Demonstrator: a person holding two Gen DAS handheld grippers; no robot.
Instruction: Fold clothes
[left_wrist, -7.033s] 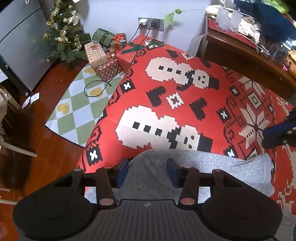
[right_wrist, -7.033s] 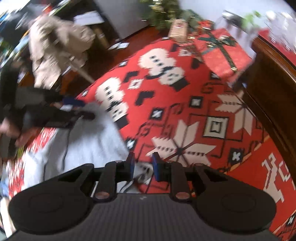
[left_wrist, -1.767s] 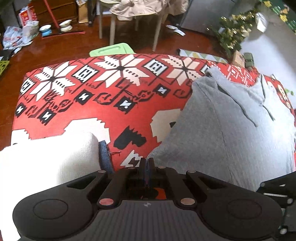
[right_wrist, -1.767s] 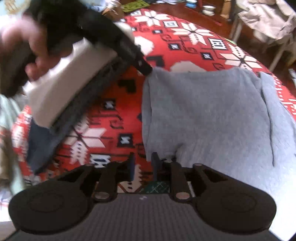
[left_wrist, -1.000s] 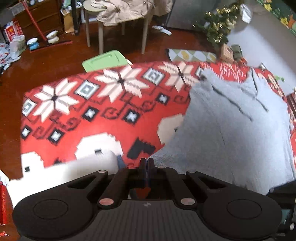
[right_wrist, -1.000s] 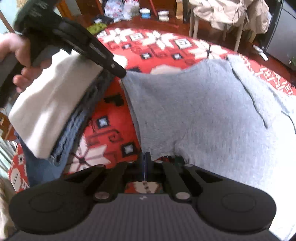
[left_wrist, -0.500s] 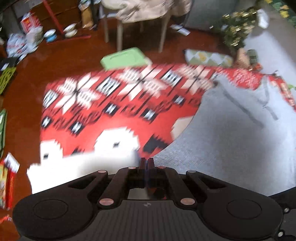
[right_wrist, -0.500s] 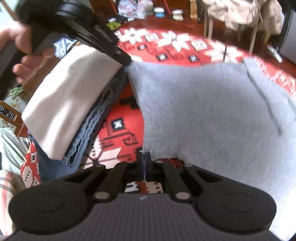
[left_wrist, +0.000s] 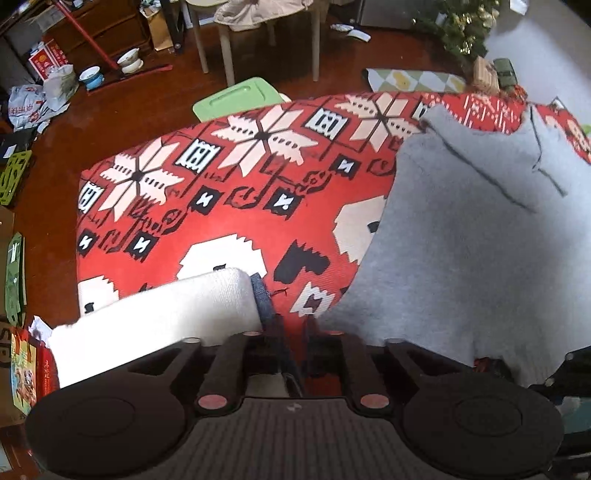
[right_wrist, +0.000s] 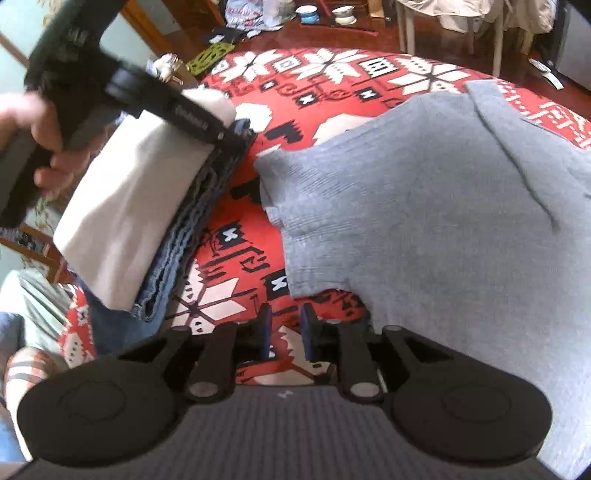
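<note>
A grey knit garment (left_wrist: 461, 240) lies spread on the red patterned cover (left_wrist: 221, 206). In the right wrist view the garment (right_wrist: 424, 206) has its near hem flat on the cover (right_wrist: 332, 74). My left gripper (left_wrist: 293, 328) hovers just left of the garment's corner. Its jaws are opening, with only red cover between them. It also shows as a black tool (right_wrist: 238, 138) held by a hand (right_wrist: 40, 122). My right gripper (right_wrist: 285, 328) sits just short of the hem. Its jaws are opening too, with nothing between them.
A folded stack, white cloth (left_wrist: 155, 317) on denim (right_wrist: 192, 229), lies left of the garment, close to my left gripper. Beyond the cover, on the wooden floor, stand a green stool (left_wrist: 236, 98), a chair draped with beige cloth (left_wrist: 258, 14), bowls (left_wrist: 92, 75) and a Christmas tree (left_wrist: 461, 26).
Both grippers were shut on the garment's near edge and now stand parted. The edge has dropped flat on the cover, and both grippers have drawn slightly back from it.
</note>
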